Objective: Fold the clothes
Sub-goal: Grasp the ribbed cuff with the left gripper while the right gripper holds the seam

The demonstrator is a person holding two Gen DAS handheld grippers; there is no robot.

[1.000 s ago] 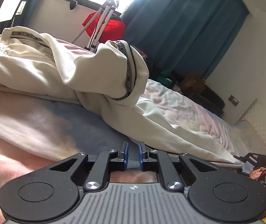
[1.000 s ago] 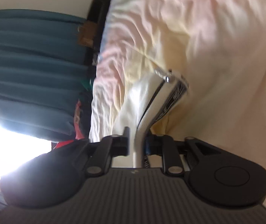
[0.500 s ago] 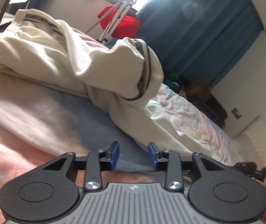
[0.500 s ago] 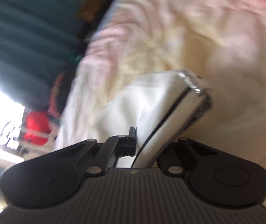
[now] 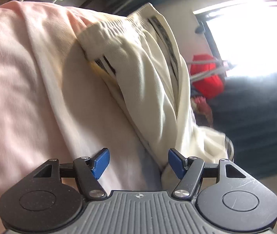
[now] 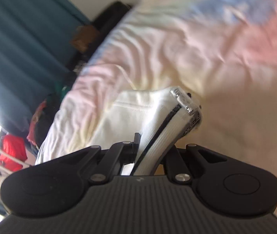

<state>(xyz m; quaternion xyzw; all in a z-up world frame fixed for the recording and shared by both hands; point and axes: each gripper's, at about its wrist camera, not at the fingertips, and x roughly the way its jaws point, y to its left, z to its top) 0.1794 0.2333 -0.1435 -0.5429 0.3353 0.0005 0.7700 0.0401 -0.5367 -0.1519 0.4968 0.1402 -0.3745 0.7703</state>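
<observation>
Left gripper (image 5: 139,162) spread wide, blue pads (image 5: 101,162) well apart and holding nothing; hovering low over the pink bedsheet (image 5: 11,97), with the cream trousers (image 5: 148,89) heaped just ahead and running down towards the right-hand pad; ribbed waistband (image 5: 107,37) of the trousers bunched at the top of the heap, dark striped trim (image 5: 163,37) along the seam; cloth close to the right pad, perhaps touching it, though blur at that edge leaves it unclear.

Right gripper (image 6: 150,152) clamped on a folded end of the same cream trousers (image 6: 138,109), thick layers of ribbed fabric pinched between the black fingers (image 6: 137,140); dark trim (image 6: 165,120) along the held fold, small clear tag (image 6: 185,101) at its far corner; held end raised off the pastel bedsheet (image 6: 206,44), rest of the garment trailing away to the left across the bed.

Beyond the bed: teal curtains (image 6: 21,39) beside a bright window (image 5: 255,39); red bundle (image 5: 208,81) on a stand below the window; brown box (image 6: 83,37) and dark clutter on the floor by the curtain; both views tilted and smeared by motion.
</observation>
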